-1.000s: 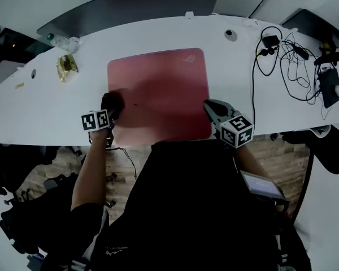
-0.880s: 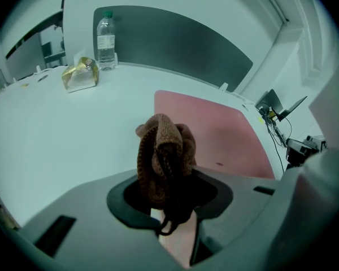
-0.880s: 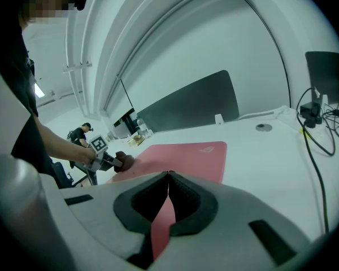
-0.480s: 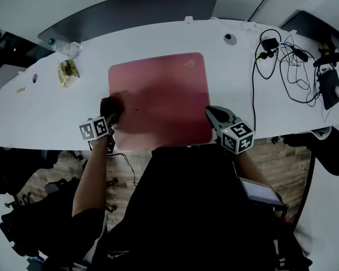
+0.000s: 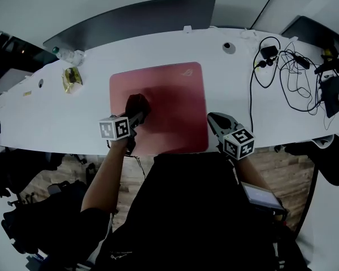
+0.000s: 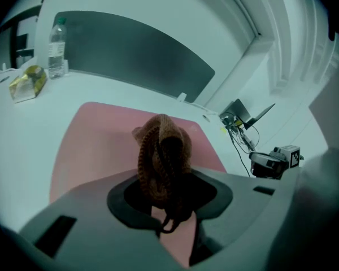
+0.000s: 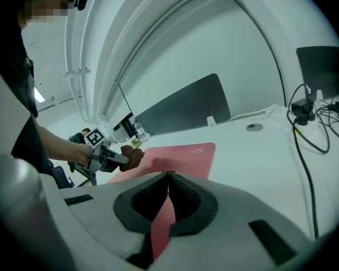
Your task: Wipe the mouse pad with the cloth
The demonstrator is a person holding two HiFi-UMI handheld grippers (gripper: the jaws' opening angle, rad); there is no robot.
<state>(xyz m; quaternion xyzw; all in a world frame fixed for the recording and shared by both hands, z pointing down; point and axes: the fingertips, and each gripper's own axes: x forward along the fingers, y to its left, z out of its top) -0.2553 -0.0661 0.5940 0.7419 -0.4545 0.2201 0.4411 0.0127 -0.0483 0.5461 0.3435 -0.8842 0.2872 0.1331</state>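
Left gripper (image 5: 138, 112) is clenched on the bunched brown cloth (image 6: 161, 162), which sits on the pink mouse pad (image 5: 175, 89), left of its middle. Right gripper (image 7: 168, 175): 2 jaws closed tip to tip, nothing between them, at the pad's near right edge; contact with the pad cannot be told. Pad lies flat on the white table (image 5: 231, 78), black cables (image 5: 282, 66) well apart to its right.

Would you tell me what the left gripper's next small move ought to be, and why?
Probably sweep the cloth rightward across the mouse pad: the left gripper pinches it over the pad's left part, and the pad's right half lies bare beside it.
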